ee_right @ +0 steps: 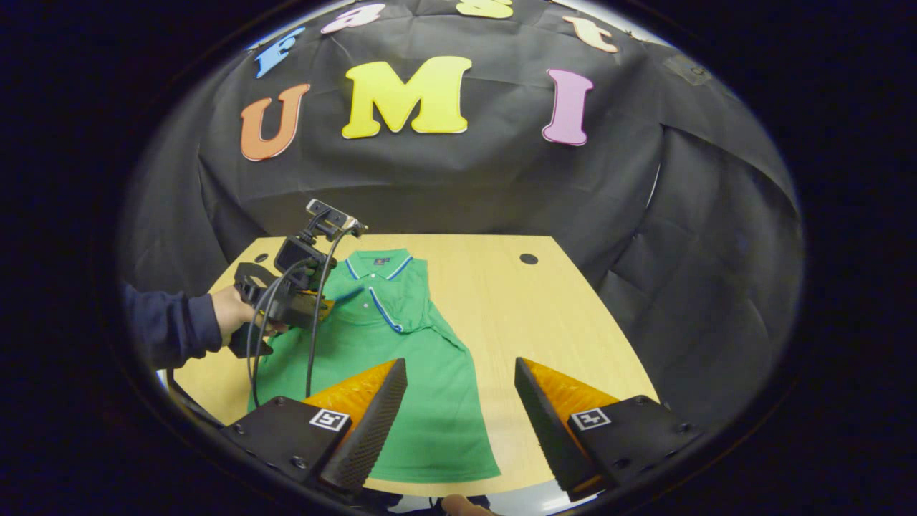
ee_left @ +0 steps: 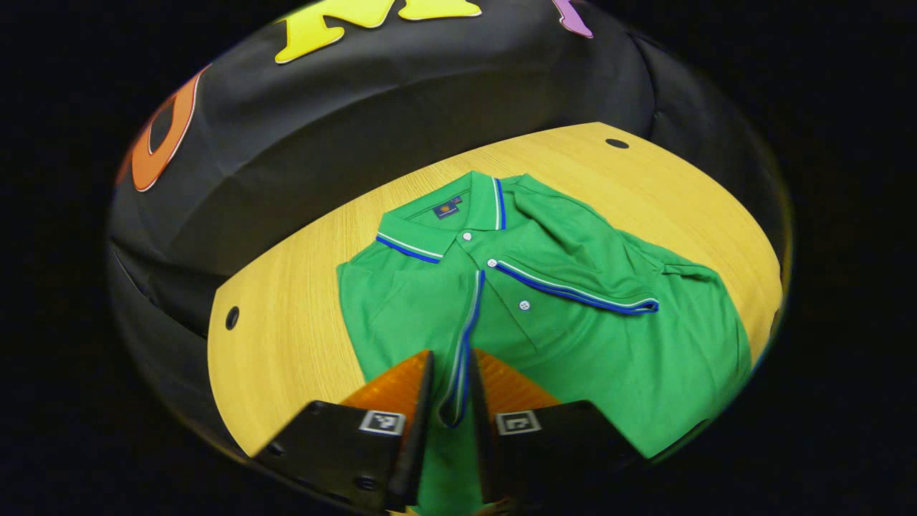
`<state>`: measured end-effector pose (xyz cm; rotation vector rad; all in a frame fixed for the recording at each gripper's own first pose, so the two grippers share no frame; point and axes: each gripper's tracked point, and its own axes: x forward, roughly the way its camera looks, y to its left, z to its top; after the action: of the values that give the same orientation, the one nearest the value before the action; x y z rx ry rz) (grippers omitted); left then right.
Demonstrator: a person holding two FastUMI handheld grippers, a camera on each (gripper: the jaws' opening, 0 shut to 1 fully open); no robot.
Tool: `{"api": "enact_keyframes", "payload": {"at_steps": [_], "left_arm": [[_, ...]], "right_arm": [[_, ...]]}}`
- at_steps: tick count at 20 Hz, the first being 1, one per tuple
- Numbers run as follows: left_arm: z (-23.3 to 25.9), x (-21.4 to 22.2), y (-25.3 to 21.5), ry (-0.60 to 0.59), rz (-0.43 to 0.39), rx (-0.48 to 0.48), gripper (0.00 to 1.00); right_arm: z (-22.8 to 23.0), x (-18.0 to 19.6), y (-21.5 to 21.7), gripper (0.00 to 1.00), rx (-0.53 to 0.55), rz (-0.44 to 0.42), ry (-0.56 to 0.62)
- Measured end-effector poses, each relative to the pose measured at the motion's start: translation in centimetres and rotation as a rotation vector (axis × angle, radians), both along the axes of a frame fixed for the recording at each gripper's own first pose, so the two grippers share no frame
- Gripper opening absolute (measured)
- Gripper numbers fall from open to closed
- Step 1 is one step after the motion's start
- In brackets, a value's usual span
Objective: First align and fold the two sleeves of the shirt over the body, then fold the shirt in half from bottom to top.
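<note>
Sleeve-folding step: left hand-held gripper pinches the polo shirt's striped sleeve cuff, right hand-held gripper hangs open; next, I'd lay that sleeve flat across the body.

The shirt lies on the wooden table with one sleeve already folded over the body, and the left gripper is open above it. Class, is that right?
Not quite. In the left gripper view the left gripper is shut on the striped sleeve edge, not open. The rest holds: the shirt lies on the table with one sleeve folded over.

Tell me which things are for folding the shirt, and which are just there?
For the job:
green shirt
left tongs, pinching the striped sleeve edge
right tongs, open

Just there:
wooden table
black cloth wall
</note>
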<state>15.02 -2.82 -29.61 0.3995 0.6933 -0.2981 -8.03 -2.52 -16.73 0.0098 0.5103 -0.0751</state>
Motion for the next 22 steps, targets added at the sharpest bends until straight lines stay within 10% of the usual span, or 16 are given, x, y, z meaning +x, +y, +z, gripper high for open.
{"api": "enact_keyframes", "payload": {"at_steps": [4,22], "left_arm": [[0.2,-1.5,0.9,0.006,0.055,-0.073,0.93],[-5.8,-20.2,12.2,0.266,0.442,-0.217,0.97]], "right_arm": [[-1.0,1.0,0.2,0.95,0.017,0.023,0.024],[-17.0,-1.6,-0.7,0.96,0.051,0.075,0.487]]}}
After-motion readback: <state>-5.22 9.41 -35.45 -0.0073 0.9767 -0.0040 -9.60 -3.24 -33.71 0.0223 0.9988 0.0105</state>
